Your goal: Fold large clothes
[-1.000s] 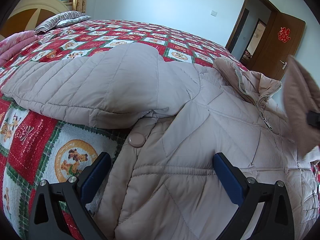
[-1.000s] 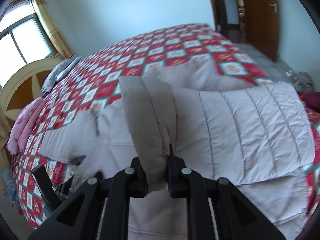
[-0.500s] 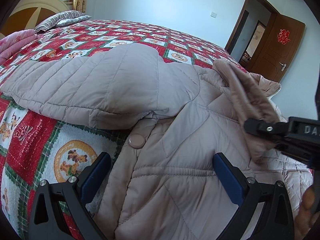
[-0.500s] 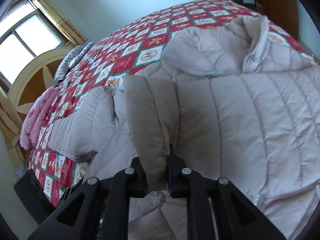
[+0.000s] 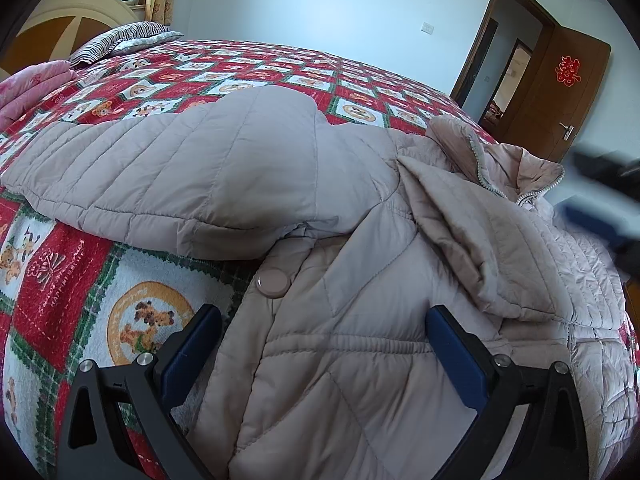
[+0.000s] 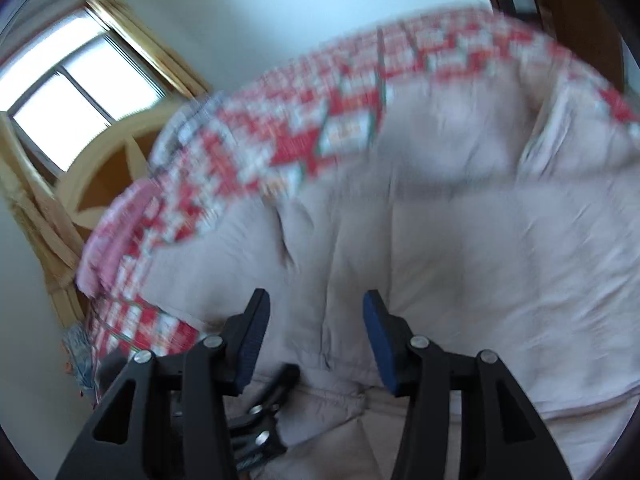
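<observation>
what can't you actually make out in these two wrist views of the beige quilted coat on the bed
- Right wrist view: motion blur smears the beige quilted coat and the red patchwork bedspread; stitching and pattern are unreadable.
- Left wrist view: the right gripper is a dark blur cut off by the right edge.
- Left wrist view: the coat's hem is cut off by the bottom edge, behind the open left gripper.
- Left wrist view: the room beyond the brown wooden door is too small.

Jacket [image 5: 360, 340] lies spread on the bedspread [image 5: 248, 68], one sleeve [image 5: 180, 176] stretched out left, the other sleeve [image 5: 480, 240] folded across its chest. Pillow [image 5: 120, 38] at the bed's far-left end, door [image 5: 572, 92] behind on the right.
</observation>
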### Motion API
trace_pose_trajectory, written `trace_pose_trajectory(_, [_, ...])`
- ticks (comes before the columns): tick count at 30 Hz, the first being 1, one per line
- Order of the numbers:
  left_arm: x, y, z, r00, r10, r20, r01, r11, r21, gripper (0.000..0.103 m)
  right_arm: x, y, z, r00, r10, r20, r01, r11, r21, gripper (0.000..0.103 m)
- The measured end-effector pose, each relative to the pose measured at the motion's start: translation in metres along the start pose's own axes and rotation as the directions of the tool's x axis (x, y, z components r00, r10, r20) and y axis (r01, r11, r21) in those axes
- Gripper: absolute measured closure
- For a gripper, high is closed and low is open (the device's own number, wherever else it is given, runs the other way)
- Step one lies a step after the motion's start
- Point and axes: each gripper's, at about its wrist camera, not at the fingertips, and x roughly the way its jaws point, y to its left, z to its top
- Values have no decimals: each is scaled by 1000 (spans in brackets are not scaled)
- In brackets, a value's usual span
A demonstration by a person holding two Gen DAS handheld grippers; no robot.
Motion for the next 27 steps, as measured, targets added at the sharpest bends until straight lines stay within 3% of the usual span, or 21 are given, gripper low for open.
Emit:
trace_pose_trajectory(3, [0, 2, 0, 1000, -1, 0, 1, 1000, -1, 1, -52, -31, 7, 981, -126, 149, 127, 992, 3, 46])
trace_pose_trajectory(4, [0, 1, 0, 1000, 1, -1, -1, 1000, 0, 1, -69, -48, 6, 963, -194, 184, 195, 981, 13, 46])
trace_pose_trajectory(5, [0, 0, 0, 1000, 3, -1, -3, 1000, 2, 1, -80, -67, 5, 937, -295, 185, 298, 955, 12, 51])
trace_pose_trajectory(6, [0, 1, 1, 1000, 5, -2, -5, 1000, 3, 1, -83, -83, 3, 909, -383, 166, 387, 922, 8, 72])
trace_pose_trajectory(7, [1, 0, 1, 1000, 9, -4, -9, 1000, 5, 1, -84, -94, 0, 889, -434, 146, 438, 899, 11, 83])
trace_pose_trajectory(8, [2, -2, 2, 1000, 16, -6, -16, 1000, 10, 1, -85, -119, -6, 867, -486, 107, 485, 874, 39, 87])
trace_pose_trajectory(12, [2, -2, 2, 999, 40, -14, -40, 999, 25, 1, -79, -180, -30, 857, -516, 12, 504, 842, 193, 88])
trace_pose_trajectory(14, [2, -3, 2, 999, 51, -18, -50, 998, 32, 1, -74, -201, -43, 879, -477, -10, 462, 845, 269, 92])
trace_pose_trajectory(16, [3, -3, 2, 998, 60, -21, -60, 997, 38, 1, -74, -204, -46, 887, -462, 6, 442, 852, 279, 93])
trace_pose_trajectory(22, [-2, -3, 1, 995, 90, -38, -88, 995, 51, 1, -65, -187, -48, 838, -544, 35, 530, 828, 183, 91])
trace_pose_trajectory(25, [-21, 2, 5, 992, 115, -48, -112, 992, 53, 1, -65, -186, -49, 837, -544, 47, 530, 830, 173, 85])
trace_pose_trajectory(27, [-45, 16, 13, 991, 136, 12, -136, 990, 41, 1, -68, -188, -50, 856, -512, 65, 494, 850, 184, 68])
